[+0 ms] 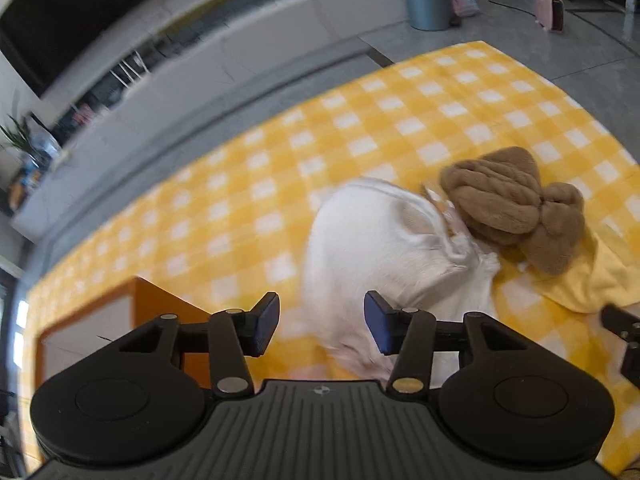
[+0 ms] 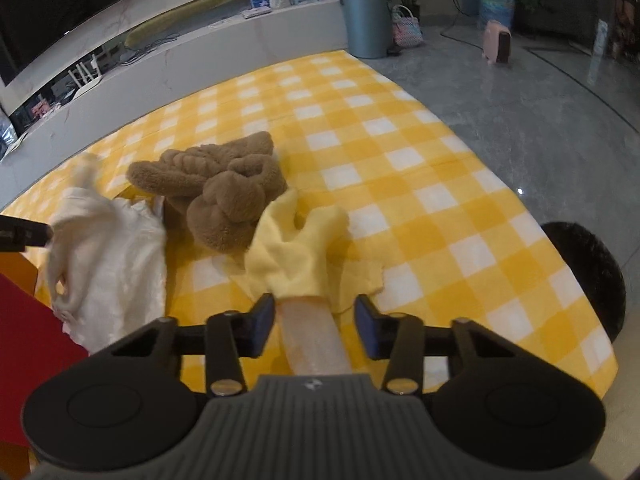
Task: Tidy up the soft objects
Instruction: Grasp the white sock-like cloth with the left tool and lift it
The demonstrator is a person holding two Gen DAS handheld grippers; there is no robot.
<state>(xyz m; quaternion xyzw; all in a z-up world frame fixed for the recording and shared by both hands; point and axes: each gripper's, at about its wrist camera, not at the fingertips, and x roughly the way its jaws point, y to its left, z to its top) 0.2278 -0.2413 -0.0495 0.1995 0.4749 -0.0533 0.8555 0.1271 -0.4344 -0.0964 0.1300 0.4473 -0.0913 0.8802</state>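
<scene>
I can't read the white garment [image 1: 384, 240] properly: motion blur smears its near edge, and the left gripper [image 1: 322, 326] body hides its lower end. Orange box [image 1: 160, 308] is half covered by the gripper housing. In the right wrist view, the yellow cloth [image 2: 296, 252] blurs into the checked tablecloth [image 2: 440, 184]; red box [image 2: 28, 332] is cut off at the left edge.

A yellow-and-white checked cloth [image 2: 400, 160] covers the surface; beyond it on the grey floor [image 2: 520, 100] stand a blue-grey bin [image 2: 366, 20], a woven basket [image 2: 406, 28] and a pink heater [image 2: 498, 46]
</scene>
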